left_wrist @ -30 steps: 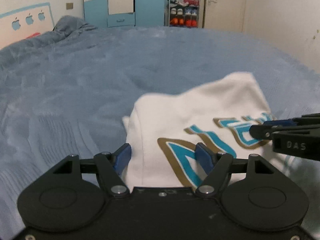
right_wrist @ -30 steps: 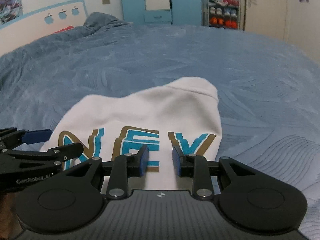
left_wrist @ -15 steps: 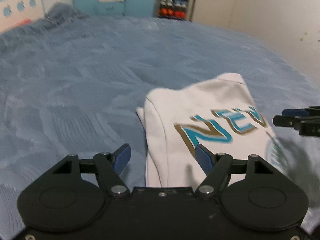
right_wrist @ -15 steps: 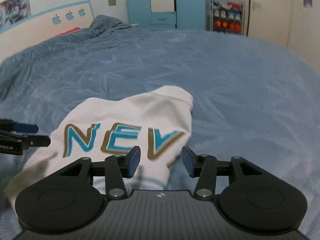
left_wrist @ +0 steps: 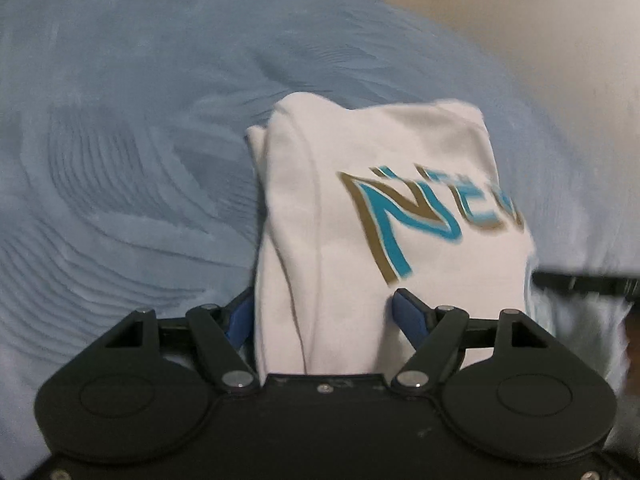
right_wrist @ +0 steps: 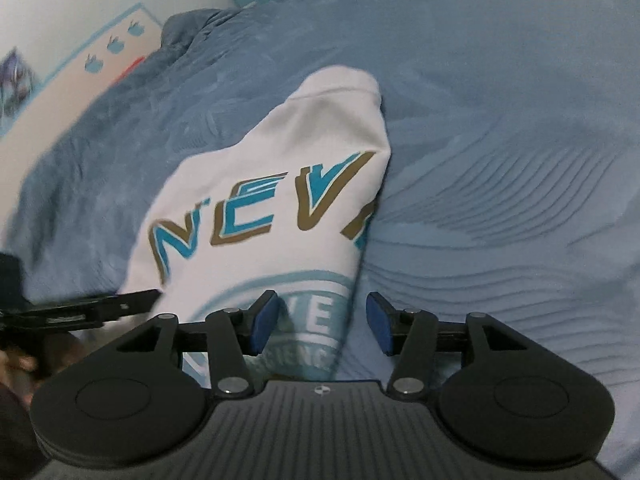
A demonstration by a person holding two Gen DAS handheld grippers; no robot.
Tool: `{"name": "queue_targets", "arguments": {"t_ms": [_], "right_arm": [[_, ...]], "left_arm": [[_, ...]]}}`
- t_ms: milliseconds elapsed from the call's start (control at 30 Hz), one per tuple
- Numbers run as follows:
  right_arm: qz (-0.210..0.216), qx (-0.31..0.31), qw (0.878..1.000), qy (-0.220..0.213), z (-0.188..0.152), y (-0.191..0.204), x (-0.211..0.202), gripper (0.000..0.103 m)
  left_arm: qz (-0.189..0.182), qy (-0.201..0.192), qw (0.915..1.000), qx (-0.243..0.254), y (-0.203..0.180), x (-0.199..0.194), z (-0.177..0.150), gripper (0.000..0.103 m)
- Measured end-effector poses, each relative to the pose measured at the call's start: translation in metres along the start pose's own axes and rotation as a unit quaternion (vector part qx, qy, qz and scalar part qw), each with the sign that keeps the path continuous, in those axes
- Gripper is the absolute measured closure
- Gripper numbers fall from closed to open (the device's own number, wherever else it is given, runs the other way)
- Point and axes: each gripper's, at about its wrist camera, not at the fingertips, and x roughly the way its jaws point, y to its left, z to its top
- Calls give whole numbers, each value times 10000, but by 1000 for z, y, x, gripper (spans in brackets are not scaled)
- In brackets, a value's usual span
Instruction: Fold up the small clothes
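Observation:
A small white shirt (left_wrist: 400, 152) with teal and gold letters lies folded on the blue bedspread (left_wrist: 120, 160). Its near edge runs between the wide-apart fingers of my left gripper (left_wrist: 324, 314), which is open. In the right wrist view the same shirt (right_wrist: 280, 168) shows a pale teal round print at its near end. That end lies between the blue pads of my right gripper (right_wrist: 320, 320), also open. Each gripper shows in the other's view as a black bar: the right gripper (left_wrist: 580, 284) and the left gripper (right_wrist: 100, 308). Both views are blurred.
The bedspread (right_wrist: 500, 160) spreads out on all sides of the shirt. A bunched blue blanket (right_wrist: 188, 28) lies at the far left by a wall with apple shapes (right_wrist: 112, 46). A pale wall (left_wrist: 540, 40) stands to the right of the bed.
My right gripper's fingers have spread apart. Both grippers have tipped down and come in over the shirt's near edge, so the cloth now lies between each pair of fingers.

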Motion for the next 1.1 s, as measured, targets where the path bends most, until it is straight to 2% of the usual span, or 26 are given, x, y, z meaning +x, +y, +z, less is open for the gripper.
{"name": "queue_targets", "arguments": {"t_ms": [100, 167, 267, 300, 367, 400, 433, 467, 500, 533, 600, 633, 700, 767, 900, 1100], "right_arm": [[321, 444, 9984, 109, 4, -11, 14, 41], [445, 620, 9970, 130, 5, -14, 22, 38], [646, 801, 9946, 142, 5, -14, 31, 23], [630, 809, 9946, 153, 6, -11, 35, 20], [450, 707, 9964, 107, 7, -1, 41, 19], [297, 597, 9978, 61, 7, 6, 42, 22], [154, 495, 9986, 33, 6, 12, 41, 27], [45, 380, 9993, 39, 7, 17, 41, 28], [-14, 265, 9996, 117, 8, 21, 41, 37], [2, 182, 9997, 182, 10, 21, 40, 49], [117, 242, 9995, 176, 15, 18, 32, 61], [152, 269, 9994, 161, 16, 17, 28, 65], [78, 130, 9998, 94, 18, 25, 18, 69], [-31, -1, 10000, 10, 18, 36, 4, 71], [-42, -224, 9996, -162, 23, 54, -27, 73], [-60, -185, 9982, -567, 35, 44, -77, 73]], "left_arm": [[-199, 24, 9984, -535, 14, 11, 7, 27], [-73, -26, 9991, -412, 7, 16, 7, 26], [226, -150, 9996, -121, -8, 18, 3, 25], [268, -179, 9994, -122, -10, 20, 3, 25], [286, -215, 9992, -179, -9, 20, 3, 25], [293, -235, 9991, -195, -8, 18, 2, 25], [318, -291, 9989, -199, -10, 17, 1, 31], [306, -384, 9986, -188, -12, 15, -2, 33], [353, -472, 9982, -86, -14, 13, -4, 35], [425, -571, 9974, 115, -19, 12, -7, 45], [447, -691, 9963, 244, -29, 10, -14, 62], [548, -781, 9952, 228, -34, 7, -15, 72], [618, -942, 9935, 157, -40, -3, -13, 81], [519, -1071, 9929, 91, -43, -19, -11, 84], [565, -1112, 9917, 314, -63, -41, -5, 86], [367, -1360, 9890, 457, -106, -65, 5, 87]]}}
